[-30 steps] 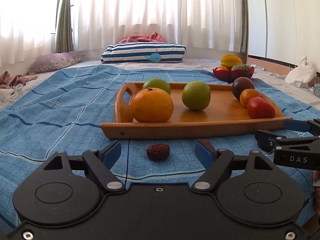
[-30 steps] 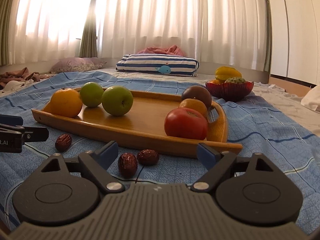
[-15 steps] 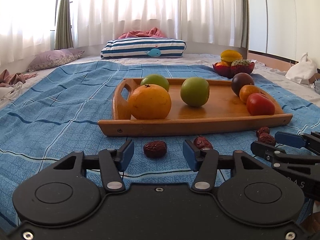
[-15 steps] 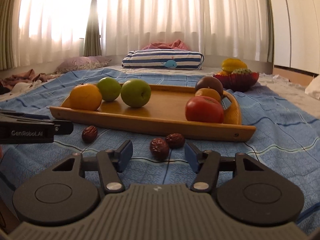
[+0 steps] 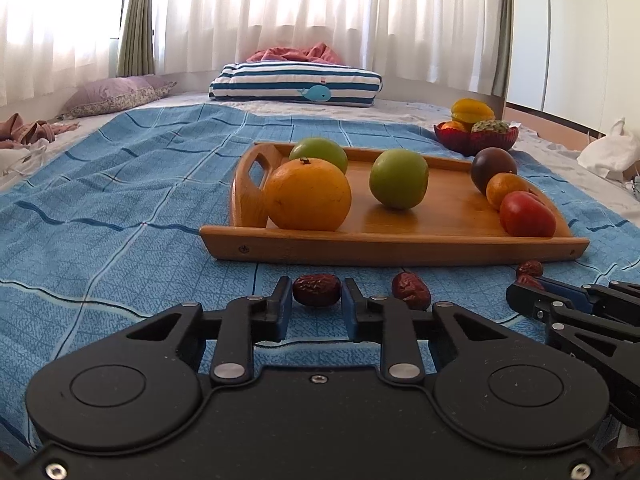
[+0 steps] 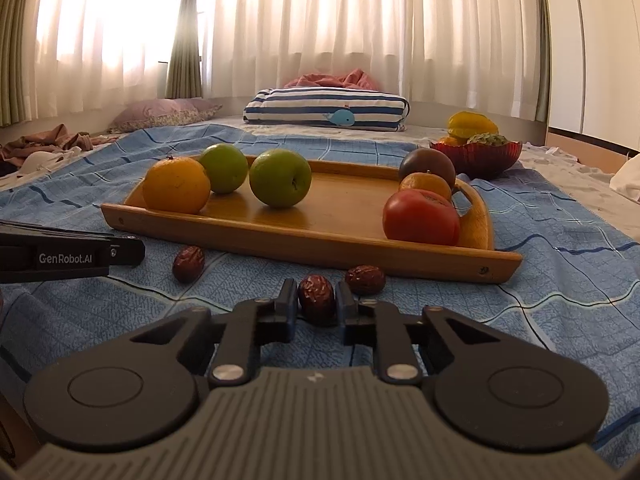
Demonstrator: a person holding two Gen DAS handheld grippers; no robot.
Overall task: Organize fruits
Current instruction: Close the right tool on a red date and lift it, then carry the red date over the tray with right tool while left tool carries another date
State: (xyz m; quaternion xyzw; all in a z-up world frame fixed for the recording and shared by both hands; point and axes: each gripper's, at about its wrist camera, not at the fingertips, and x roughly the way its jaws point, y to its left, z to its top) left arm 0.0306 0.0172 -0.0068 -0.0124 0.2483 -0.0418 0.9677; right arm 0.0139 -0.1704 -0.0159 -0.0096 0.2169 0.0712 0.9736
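— Sunlit curtains, a bed with a blue checked sheet [image 5: 120,208]. What do the fingers have?

— Left gripper [image 5: 316,300]: its jaws have just been closing, and the pads now press a date [image 5: 317,289] between them on the sheet. Its long axis lies crosswise, from pad to pad, so it is pinched end to end. Right gripper [image 6: 317,300] has likewise just closed on its own date [image 6: 316,299], which looks turned more lengthwise, along the fingers.

— And outward from there?

— A loose date [image 5: 411,290] lies just right of the left fingers, roughly between the two grippers; another [image 6: 365,279] sits just beyond the right fingers. Past them all stands the tray [image 5: 400,246], its near rim straight ahead of both grippers, holding an orange [image 5: 308,194], two green fruits and a red one.

— So the move ahead?

— Probably lift and carry forward over that rim — the tray's bare middle lies ahead of either hand.
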